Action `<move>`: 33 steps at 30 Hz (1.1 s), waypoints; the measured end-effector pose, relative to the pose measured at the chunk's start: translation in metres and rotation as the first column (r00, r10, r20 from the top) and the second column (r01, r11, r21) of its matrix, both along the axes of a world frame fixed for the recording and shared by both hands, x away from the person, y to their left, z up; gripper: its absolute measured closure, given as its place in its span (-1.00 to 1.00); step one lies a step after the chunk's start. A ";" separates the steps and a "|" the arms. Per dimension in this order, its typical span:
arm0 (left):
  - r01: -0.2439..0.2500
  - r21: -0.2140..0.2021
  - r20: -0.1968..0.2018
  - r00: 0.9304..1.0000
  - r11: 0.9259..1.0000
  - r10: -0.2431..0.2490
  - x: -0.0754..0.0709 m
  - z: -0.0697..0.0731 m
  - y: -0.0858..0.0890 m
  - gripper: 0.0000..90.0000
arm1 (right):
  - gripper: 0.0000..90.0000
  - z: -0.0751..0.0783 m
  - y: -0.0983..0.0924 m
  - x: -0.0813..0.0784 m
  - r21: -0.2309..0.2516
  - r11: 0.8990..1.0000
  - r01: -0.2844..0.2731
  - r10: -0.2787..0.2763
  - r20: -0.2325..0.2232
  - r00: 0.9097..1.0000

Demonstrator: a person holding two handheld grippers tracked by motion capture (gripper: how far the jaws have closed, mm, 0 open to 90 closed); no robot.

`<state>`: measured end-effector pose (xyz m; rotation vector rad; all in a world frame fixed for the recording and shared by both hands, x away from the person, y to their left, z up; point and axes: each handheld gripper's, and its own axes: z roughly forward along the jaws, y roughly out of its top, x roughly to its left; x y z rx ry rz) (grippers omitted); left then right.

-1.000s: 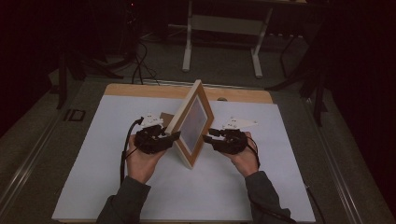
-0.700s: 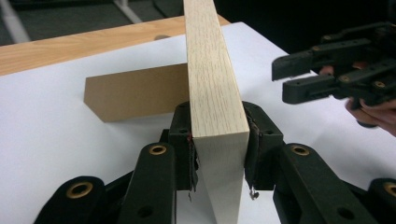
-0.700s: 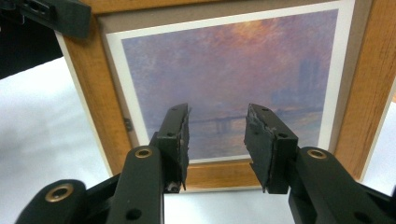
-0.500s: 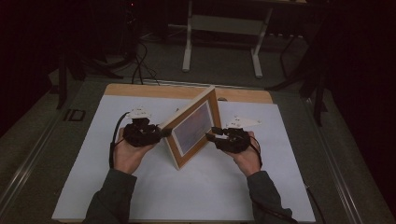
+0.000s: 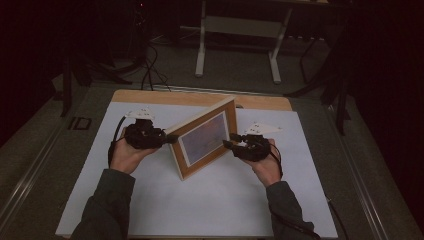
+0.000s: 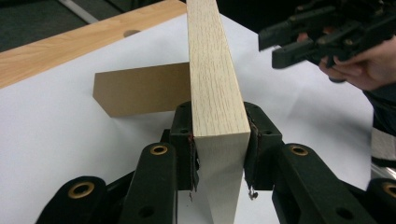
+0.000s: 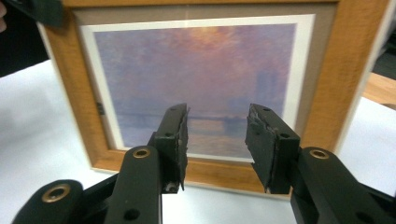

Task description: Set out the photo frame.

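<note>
A light wooden picture frame (image 5: 205, 137) with a hazy sunset print stands upright on the white sheet (image 5: 200, 205), its face turned toward the person. My left gripper (image 5: 170, 139) is shut on the frame's left side bar; in the left gripper view both pads (image 6: 189, 149) press on the pale wood (image 6: 212, 70), and the jaws have just been closing on it. The brown back stand (image 6: 140, 88) sticks out behind. My right gripper (image 5: 227, 145) is open just in front of the print (image 7: 201, 70). Its jaws (image 7: 217, 135) have just opened a little further, with nothing between them.
The white sheet covers a wooden tabletop whose bare far edge (image 5: 175, 97) shows behind the frame. Beyond it, on the dark floor, are white table legs (image 5: 200, 50) and cables (image 5: 150, 65). The sheet runs wide to either side of the hands.
The frame has swung from nearly edge-on to show its face more fully. My left hand moved left with the frame's side bar; the right hand stayed put.
</note>
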<state>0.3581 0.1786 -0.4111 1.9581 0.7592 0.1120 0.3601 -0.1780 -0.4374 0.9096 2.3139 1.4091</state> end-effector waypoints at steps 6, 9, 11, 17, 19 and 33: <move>-0.011 0.000 0.014 1.000 1.000 0.011 0.000 -0.001 0.000 0.56 | 0.23 -0.001 -0.006 0.007 -0.042 0.998 0.056 -0.056 0.008 0.998; -0.039 0.024 0.040 0.998 0.999 0.038 -0.004 0.000 -0.003 0.50 | 0.20 0.000 -0.011 0.012 -0.041 0.996 0.083 -0.083 0.008 0.997; -0.067 0.009 0.051 0.997 0.998 0.066 -0.007 0.000 -0.004 0.38 | 0.17 0.001 -0.013 0.016 -0.039 0.994 0.097 -0.097 0.012 0.995; -0.160 0.014 0.068 0.985 0.987 0.158 -0.017 -0.004 -0.004 0.24 | 0.07 0.003 -0.017 0.027 -0.054 0.990 0.132 -0.131 0.030 0.991; -0.177 0.018 0.076 0.982 0.984 0.175 -0.020 -0.004 -0.003 0.23 | 0.04 0.004 -0.017 0.029 -0.057 0.989 0.134 -0.132 0.034 0.991; -0.373 0.005 0.050 0.927 0.928 0.372 -0.050 -0.036 -0.021 0.36 | -0.16 0.004 -0.004 0.052 -0.070 0.987 0.145 -0.142 0.055 0.988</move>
